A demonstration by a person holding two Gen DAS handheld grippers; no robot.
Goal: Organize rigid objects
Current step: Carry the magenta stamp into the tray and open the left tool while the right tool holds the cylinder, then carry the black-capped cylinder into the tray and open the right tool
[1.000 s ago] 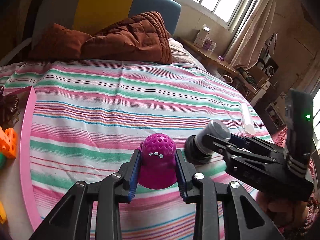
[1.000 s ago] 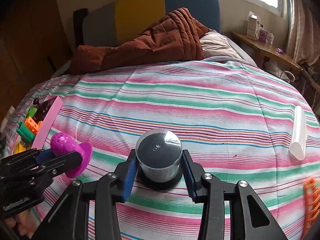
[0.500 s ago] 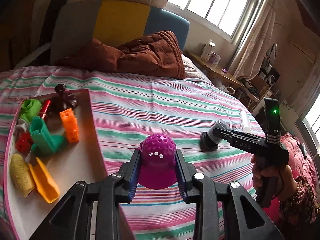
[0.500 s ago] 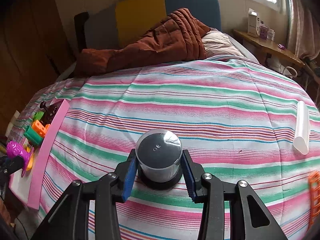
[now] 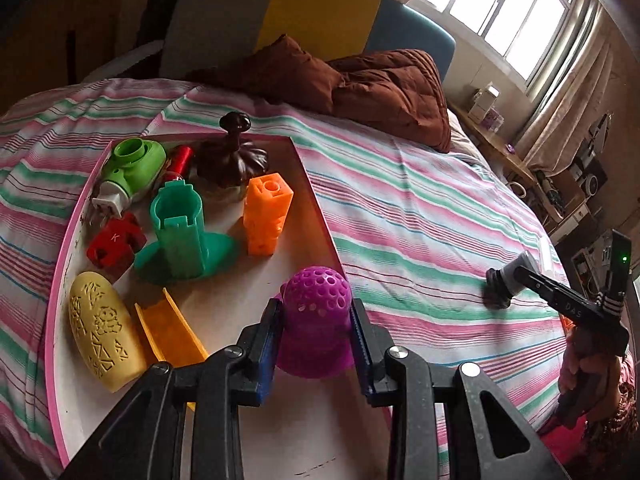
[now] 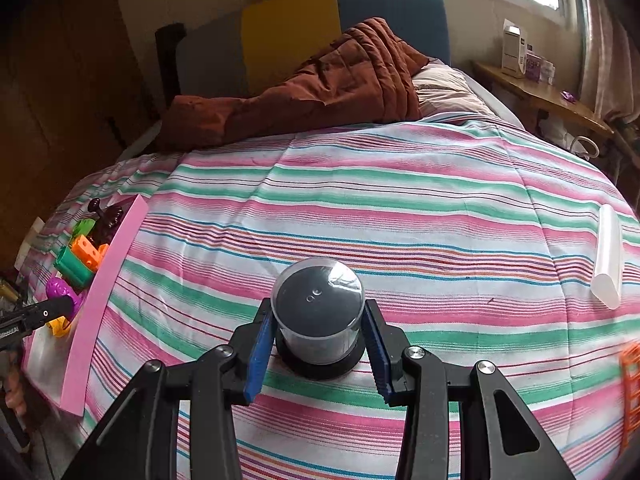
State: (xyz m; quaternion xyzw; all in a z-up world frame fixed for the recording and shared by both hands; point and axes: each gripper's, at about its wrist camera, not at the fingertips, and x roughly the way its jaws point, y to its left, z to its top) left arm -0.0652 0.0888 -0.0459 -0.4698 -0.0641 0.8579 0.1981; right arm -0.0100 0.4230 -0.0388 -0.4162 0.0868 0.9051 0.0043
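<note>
1. Delivery is the step in hand: the left claw (image 5: 316, 330) is clenched on a purple perforated dome toy (image 5: 316, 316), its blue pads pressing both flanks, and carries it above the near right part of the pink-rimmed tray (image 5: 56, 280) lying on the striped bed (image 5: 420, 208).
2. Contents of the tray already include a yellow embossed oval (image 5: 105, 330), an orange scoop (image 5: 170, 330), a green stand (image 5: 182, 236), an orange block (image 5: 266, 214), a red block (image 5: 114, 242), a lime plug-like piece (image 5: 130, 170) and a dark brown knobbed lid (image 5: 232, 156).
3. Next, I judge, the dome needs lowering onto the bare white floor of the tray just in front of the scoop, then letting go; the ground there looks free enough.
4. Meanwhile the right claw (image 6: 318, 346) is closed around a clear-domed cylinder on a black base (image 6: 318, 320), which appears to sit on the bed, well apart from the tray. It probably goes to the tray afterwards.
5. A translucent white tube (image 6: 608, 258) lies further right on the bed, and an orange lattice piece (image 6: 632, 384) is cut off by the frame edge.
6. Whether the dome's rim touches the tray floor cannot be told; the claw hides its underside. The cylinder's contents are unclear under glare.
</note>
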